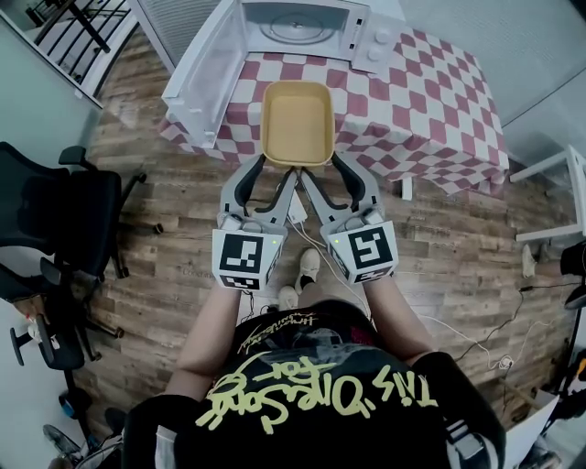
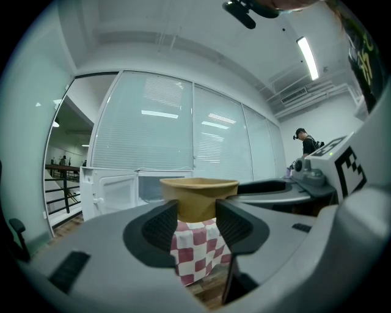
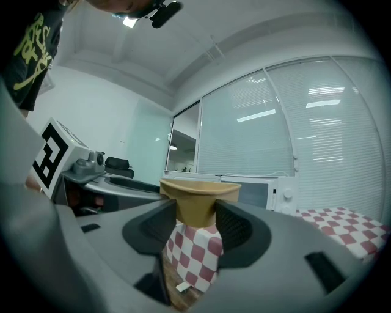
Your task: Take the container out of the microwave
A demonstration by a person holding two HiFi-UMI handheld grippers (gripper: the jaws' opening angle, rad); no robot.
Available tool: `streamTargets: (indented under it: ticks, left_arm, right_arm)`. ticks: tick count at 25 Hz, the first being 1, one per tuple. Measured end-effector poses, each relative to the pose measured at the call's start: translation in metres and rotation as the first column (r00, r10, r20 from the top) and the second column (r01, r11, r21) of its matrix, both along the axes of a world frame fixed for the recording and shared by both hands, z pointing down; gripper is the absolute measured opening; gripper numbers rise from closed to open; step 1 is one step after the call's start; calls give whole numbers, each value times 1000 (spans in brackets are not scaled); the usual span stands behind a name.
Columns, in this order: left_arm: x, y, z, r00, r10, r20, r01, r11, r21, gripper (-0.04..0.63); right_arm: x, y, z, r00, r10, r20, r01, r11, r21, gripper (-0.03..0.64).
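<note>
A tan rectangular container (image 1: 297,122) hangs empty over the front edge of the checked table (image 1: 430,101), out of the open white microwave (image 1: 302,27) behind it. My left gripper (image 1: 273,168) is shut on its near left corner and my right gripper (image 1: 326,168) on its near right corner. In the left gripper view the container (image 2: 198,195) sits between the dark pads (image 2: 162,229) of the gripper (image 2: 197,219), with the microwave (image 2: 131,189) beyond. The right gripper view shows the container (image 3: 198,198) wedged between the jaws of the gripper (image 3: 195,221) in the same way.
The microwave door (image 1: 206,69) swings out to the left over the table corner. A black office chair (image 1: 55,220) stands on the wooden floor at left, a white rack (image 1: 558,197) at right. Cables trail across the floor. A person (image 2: 307,143) stands far off.
</note>
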State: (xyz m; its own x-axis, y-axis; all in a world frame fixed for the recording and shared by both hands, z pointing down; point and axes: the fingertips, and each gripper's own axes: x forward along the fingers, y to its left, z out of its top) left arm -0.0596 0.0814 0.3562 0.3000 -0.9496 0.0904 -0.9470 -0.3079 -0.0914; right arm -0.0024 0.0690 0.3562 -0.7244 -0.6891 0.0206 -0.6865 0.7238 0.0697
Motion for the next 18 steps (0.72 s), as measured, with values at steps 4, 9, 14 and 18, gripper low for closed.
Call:
streamTargets:
  ticks: [4,9,14,18]
  left_arm:
    - [-2,2,-1,1000,-2,1,2,1000,3,199]
    - [-3,5,-2,1000,1,-4,-1,1000,6,199]
    - [-4,8,-2,1000,0,-8,0,1000,6,198]
    - [-4,7,-3,1000,1,-7,-1,1000,10,198]
  right_arm:
    - [-1,3,-1,1000,2,-5,-2,1000,3,204]
    - [-4,6,-1,1000,1,-6,-1,1000,6,202]
    - [-5,8,0,1000,3,-13,-2,1000,5,201]
    - [-4,7,-2,1000,4,-6,-4,1000,3,201]
